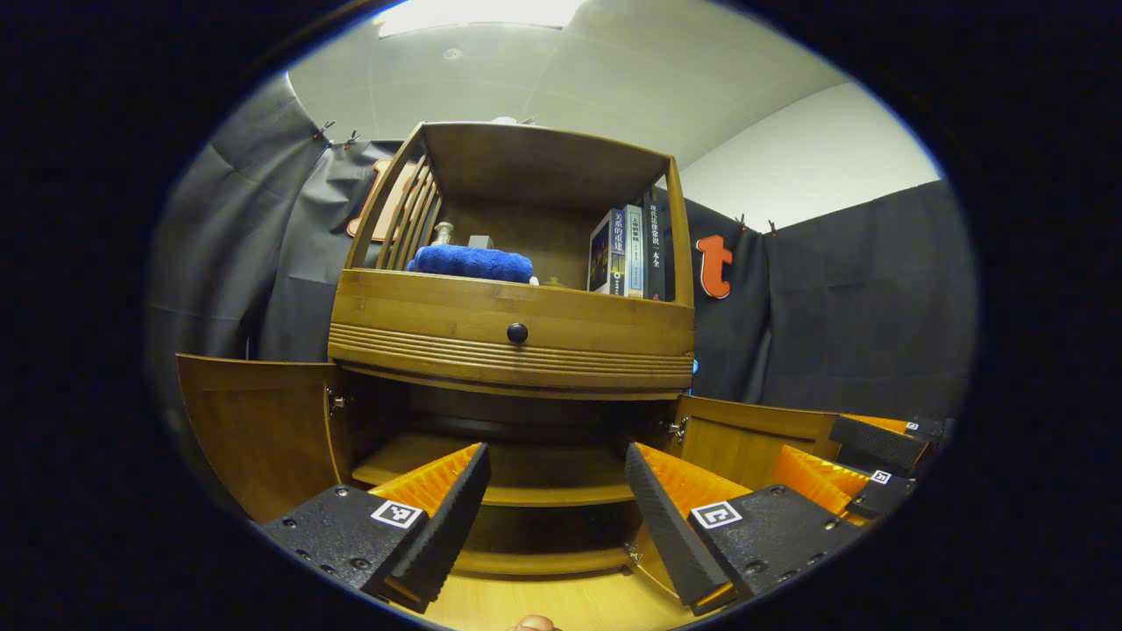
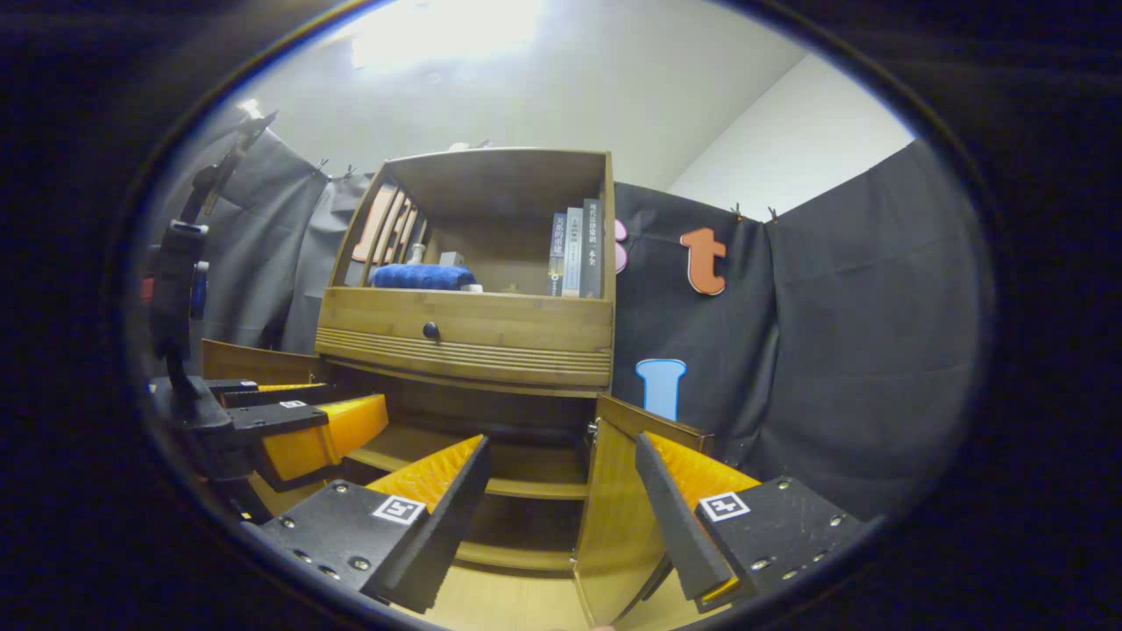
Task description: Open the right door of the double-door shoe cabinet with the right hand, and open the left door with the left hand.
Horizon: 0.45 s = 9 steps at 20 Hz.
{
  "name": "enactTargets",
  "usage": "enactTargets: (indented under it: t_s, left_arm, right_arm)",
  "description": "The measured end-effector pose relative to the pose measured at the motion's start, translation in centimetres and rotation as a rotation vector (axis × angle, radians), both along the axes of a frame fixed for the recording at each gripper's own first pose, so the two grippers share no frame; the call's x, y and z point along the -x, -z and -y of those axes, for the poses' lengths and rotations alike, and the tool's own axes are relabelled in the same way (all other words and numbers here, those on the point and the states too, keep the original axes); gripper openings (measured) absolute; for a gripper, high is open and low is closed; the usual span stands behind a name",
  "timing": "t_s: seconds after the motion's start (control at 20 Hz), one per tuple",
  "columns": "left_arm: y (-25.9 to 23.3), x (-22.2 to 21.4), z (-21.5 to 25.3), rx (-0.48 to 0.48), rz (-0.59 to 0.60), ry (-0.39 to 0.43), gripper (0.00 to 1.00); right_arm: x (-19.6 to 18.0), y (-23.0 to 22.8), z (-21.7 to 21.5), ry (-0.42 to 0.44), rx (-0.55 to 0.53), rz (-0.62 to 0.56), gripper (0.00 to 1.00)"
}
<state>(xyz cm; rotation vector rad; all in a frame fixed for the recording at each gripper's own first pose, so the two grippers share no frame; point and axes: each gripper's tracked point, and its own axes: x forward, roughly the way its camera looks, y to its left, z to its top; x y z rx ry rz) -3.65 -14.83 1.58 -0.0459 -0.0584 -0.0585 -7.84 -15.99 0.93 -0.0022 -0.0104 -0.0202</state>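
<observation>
Doors of the shoe cabinet [image 1: 513,333] both stand swung open: in the left gripper view the left door [image 1: 254,429] hangs at the lower left of the frame and the right door [image 1: 745,434] at the lower right, with bare inner shelves [image 1: 517,486] between them at the lower middle. Above the doors sits a drawer with 1 dark knob [image 1: 517,333], and over it an open shelf holding a blue towel [image 1: 473,263] and 3 upright books [image 1: 629,254]. The left gripper [image 1: 557,491] hovers before the opening, fingers spread wide, gripping nothing. In the right gripper view, the right gripper [image 2: 561,486] is likewise spread wide and empty, the right door's edge rising between its fingers.
</observation>
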Motion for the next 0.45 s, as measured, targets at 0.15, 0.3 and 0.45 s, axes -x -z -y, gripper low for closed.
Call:
enactTargets:
  t_s: [0.15,0.3,0.45]
  left_arm:
    - [-0.6,0.0,1.5,-0.006,0.014,0.008,0.95]
    - [-1.5,0.2,4.5,-0.004,0.034,0.044,0.95]
    - [-2.5,0.3,9.6,0.012,0.056,0.120,0.92]
  right_arm:
    - [0.1,-0.4,1.4,-0.002,-0.019,0.008,0.97]
    - [0.7,-0.8,3.3,0.001,-0.035,0.019,0.97]
    - [1.6,-1.2,6.6,0.024,-0.040,0.032,0.97]
